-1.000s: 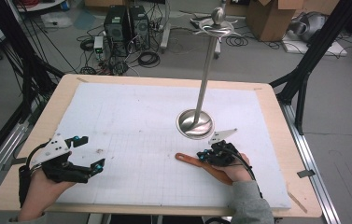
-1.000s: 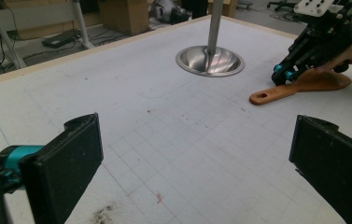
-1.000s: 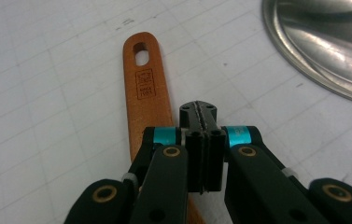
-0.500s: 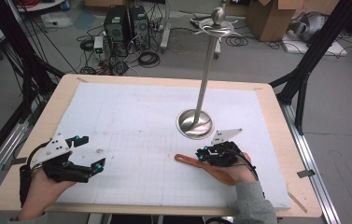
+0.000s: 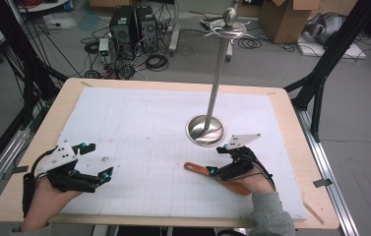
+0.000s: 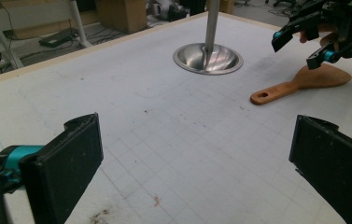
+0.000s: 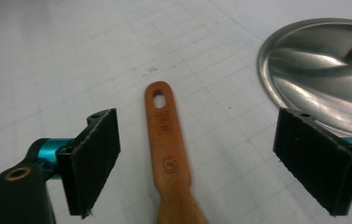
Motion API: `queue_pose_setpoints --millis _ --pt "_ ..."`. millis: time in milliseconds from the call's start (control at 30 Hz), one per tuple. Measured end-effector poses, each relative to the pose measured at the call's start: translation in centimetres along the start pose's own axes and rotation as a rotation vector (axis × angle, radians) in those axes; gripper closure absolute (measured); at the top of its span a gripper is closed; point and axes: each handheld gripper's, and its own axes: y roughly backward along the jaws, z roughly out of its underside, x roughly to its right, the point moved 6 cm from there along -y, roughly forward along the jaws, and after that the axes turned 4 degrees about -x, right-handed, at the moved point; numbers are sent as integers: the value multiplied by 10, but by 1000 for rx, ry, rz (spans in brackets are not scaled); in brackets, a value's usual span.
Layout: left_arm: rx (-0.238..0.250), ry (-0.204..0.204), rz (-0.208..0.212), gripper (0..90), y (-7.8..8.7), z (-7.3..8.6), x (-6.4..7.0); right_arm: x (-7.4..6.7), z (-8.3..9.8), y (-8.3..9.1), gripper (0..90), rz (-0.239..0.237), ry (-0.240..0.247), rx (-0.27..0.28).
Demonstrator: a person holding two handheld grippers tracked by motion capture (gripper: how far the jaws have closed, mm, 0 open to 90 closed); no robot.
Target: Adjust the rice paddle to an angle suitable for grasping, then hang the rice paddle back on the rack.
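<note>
- One wooden spatula (image 7: 169,158) lies flat on the white mat (image 5: 143,128), handle between the right gripper (image 7: 197,158) jaws, which have just opened, untouched.
- Left gripper (image 6: 197,163) spread, holding nothing.
- Steel stand (image 5: 205,130) just beside.

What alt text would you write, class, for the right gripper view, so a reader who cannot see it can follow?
A wooden spatula lies flat on the white gridded mat, its handle between the open jaws of the right claw, which have just been opening and do not touch it. The handle's end has a hanging hole. A shiny metal stand base sits at upper right.
</note>
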Motion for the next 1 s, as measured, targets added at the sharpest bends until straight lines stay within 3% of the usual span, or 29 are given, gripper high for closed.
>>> queue_pose_setpoints --millis 233,567,767,1000 --pt "-2 -4 4 32 -1 0 1 -4 -2 1 145 2 38 -7" --pt "-1 2 4 32 0 0 1 -11 2 -3 160 -11 100 -82" --pt "1 -4 6 32 1 -1 2 -10 4 -8 162 1 114 -126" --pt "-5 3 3 32 1 2 1 -10 4 -12 161 -12 113 -131"
